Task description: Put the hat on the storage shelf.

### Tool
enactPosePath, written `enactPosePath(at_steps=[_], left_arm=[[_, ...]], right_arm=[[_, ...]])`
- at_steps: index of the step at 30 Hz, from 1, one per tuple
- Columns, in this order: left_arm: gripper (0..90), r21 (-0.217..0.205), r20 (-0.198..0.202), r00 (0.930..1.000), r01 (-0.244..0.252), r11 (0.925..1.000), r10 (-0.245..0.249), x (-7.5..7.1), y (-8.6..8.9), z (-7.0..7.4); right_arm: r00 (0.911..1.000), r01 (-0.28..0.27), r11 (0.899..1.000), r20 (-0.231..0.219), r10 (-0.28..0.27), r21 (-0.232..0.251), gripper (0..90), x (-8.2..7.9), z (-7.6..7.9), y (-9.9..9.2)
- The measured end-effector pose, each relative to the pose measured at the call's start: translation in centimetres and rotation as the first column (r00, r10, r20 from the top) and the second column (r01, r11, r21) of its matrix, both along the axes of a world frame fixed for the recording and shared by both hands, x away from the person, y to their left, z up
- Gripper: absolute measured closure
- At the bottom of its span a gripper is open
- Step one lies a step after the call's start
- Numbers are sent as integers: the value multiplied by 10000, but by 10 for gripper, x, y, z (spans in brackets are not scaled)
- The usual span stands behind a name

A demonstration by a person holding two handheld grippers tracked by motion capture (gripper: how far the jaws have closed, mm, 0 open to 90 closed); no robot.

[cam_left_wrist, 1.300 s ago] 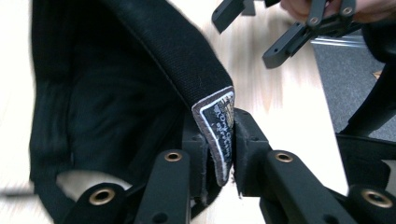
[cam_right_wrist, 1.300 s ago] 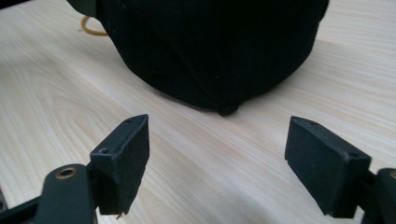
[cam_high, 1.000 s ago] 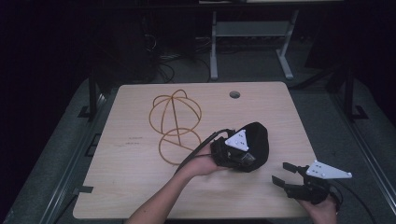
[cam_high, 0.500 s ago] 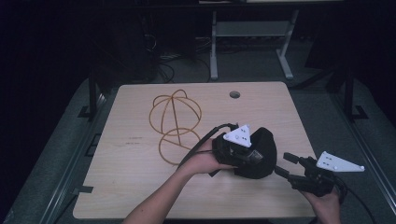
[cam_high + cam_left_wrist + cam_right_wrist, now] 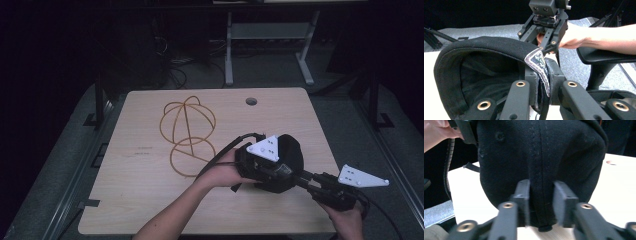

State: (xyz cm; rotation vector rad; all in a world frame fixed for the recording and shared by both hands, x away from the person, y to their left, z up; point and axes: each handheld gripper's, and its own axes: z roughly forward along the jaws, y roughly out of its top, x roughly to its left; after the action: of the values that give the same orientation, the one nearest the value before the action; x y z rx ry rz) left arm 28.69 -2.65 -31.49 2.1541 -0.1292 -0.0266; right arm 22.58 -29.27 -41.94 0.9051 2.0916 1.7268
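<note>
black fabric cap (image 5: 285,162) | left gripper (image 5: 541,87) clamped on its rim | right gripper (image 5: 541,200) was just closing on its crown | risk: thin fabric slipping out, cap dropping to surface (image 5: 150,200)

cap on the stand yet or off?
Off. The cap is held up between both grippers, beside the wire stand, which stands bare on the table.

A dimly lit lab or recording studio is shown. A pale wooden table (image 5: 150,200) with a round cable hole (image 5: 251,101) is set on grey carpet (image 5: 65,165). Behind it, a grey metal stand (image 5: 270,35) and loose cables (image 5: 175,55) are seen against dark surroundings. An office chair armrest (image 5: 604,56) is visible beside the table.
</note>
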Motion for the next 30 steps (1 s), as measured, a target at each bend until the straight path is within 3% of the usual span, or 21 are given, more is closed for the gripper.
enactPosePath(at_steps=[2,8,12,18,23,30], left_arm=[[815,-30,-53,10000,-13,10000,13,0,1,0],[811,-42,8,9997,-231,9997,231,2,10,1],[761,77,81,9983,-569,9983,569,3,17,-1],[628,553,452,9911,-1277,9903,1253,1,24,-5],[553,478,575,9840,-1713,9841,1685,1,34,-4],[535,451,616,9776,-2041,9779,2012,1,51,-8]], right_arm=[[9996,-257,9996,73,258,-125,814,-1,2,2],[9996,-282,9996,77,282,-38,837,-2,7,2],[9998,-160,9998,72,161,-101,839,-1,9,3],[9995,-254,9996,-167,252,-148,839,3,12,4],[9988,-279,9995,-418,273,-143,839,6,16,2],[9987,-145,9997,-484,136,-188,839,10,25,-2]])
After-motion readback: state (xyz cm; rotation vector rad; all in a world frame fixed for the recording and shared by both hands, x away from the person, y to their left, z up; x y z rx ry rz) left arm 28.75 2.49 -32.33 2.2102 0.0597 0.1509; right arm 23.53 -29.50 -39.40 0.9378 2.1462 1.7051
